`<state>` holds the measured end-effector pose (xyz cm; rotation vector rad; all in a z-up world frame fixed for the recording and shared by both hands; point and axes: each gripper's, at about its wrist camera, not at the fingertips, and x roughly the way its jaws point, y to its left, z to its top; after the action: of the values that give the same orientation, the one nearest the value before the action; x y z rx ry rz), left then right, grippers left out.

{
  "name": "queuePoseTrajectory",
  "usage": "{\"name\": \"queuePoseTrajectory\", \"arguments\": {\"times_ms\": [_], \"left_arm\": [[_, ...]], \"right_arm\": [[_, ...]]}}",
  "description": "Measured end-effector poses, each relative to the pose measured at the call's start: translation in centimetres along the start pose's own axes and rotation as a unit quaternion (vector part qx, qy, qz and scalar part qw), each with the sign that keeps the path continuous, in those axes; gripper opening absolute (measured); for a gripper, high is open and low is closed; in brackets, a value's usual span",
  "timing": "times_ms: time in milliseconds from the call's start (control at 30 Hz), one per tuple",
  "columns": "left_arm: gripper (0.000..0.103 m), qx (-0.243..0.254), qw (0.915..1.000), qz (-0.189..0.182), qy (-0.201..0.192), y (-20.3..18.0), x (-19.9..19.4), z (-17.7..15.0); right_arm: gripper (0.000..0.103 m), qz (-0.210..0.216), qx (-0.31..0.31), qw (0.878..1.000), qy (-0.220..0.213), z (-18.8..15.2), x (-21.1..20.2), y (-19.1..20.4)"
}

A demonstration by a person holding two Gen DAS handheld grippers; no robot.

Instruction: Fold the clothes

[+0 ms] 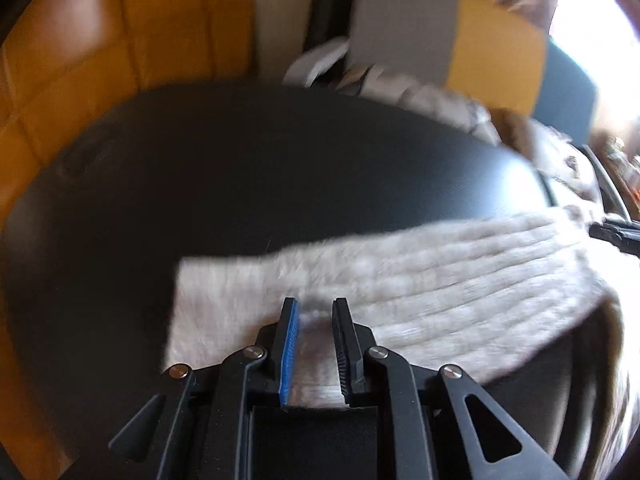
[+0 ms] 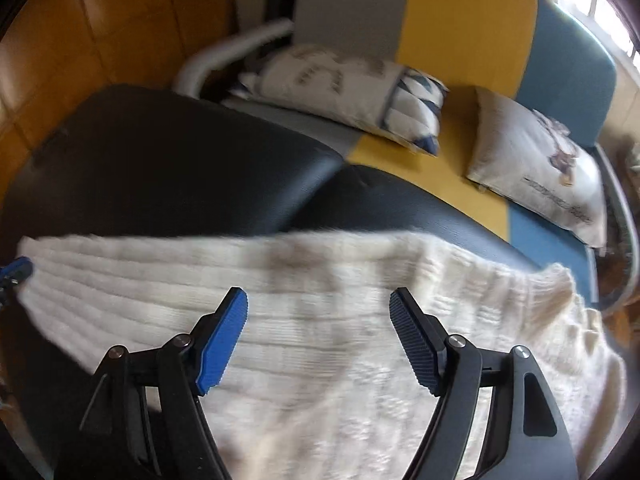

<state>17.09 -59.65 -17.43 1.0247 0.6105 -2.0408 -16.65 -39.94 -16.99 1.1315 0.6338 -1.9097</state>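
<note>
Left wrist view: left tongs are clenched on the cream knit sweater's edge. Right tongs stand released above the sweater, which lies spread across the black worktop.

Cream ribbed knit sweater on a black desk. My gripper frames are black, pads blue. Sofa behind in grey, yellow and blue blocks; white cushion with blue triangles; orange-brown tiled floor.
</note>
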Motion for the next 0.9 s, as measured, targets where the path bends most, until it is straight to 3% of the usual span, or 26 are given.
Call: {"name": "queuePoseTrajectory", "arguments": {"times_ms": [67, 200, 300, 367, 467, 567, 700, 833, 900], "left_arm": [[0.02, -0.007, 1.0, 0.0, -0.002, 0.5, 0.3, 0.3], [0.02, -0.014, 0.9999, 0.006, 0.002, 0.8, 0.5, 0.8], [0.02, -0.024, 0.9997, 0.003, 0.008, 0.7, 0.1, 0.9], [0.02, -0.026, 0.9996, 0.003, -0.008, 0.6, -1.5, 0.1], [0.02, -0.023, 0.9985, -0.037, -0.032, -0.4, -3.9, -0.8], [0.02, -0.005, 0.9947, -0.098, -0.028, -2.9, -5.6, -2.4], [0.02, 0.031, 0.9804, -0.194, 0.01, -8.0, -7.2, -6.1], [0.02, 0.08, 0.9656, -0.24, 0.059, -13.3, -7.7, -10.0], [0.02, 0.088, 0.9572, -0.264, 0.079, -15.5, -8.2, -12.2]], "right_arm": [[0.082, -0.003, 0.003, 1.0, 0.018, -0.4, 1.2, -0.6], [0.083, 0.008, 0.009, 1.0, 0.006, -0.3, 1.1, -0.9], [0.083, 0.028, 0.01, 1.0, 0.003, -0.8, -0.3, -1.4], [0.083, 0.028, -0.009, 1.0, -0.005, -1.5, -1.8, -1.4], [0.083, 0.029, -0.041, 0.999, -0.012, -3.9, -4.9, -1.3], [0.083, 0.031, -0.066, 0.997, -0.009, -6.6, -7.5, -1.5], [0.083, 0.042, -0.082, 0.996, 0.021, -10.4, -8.9, -1.3], [0.083, 0.046, -0.069, 0.994, 0.069, -13.9, -7.0, -0.3], [0.087, 0.048, -0.055, 0.996, 0.052, -14.6, -6.6, 0.1]]}}
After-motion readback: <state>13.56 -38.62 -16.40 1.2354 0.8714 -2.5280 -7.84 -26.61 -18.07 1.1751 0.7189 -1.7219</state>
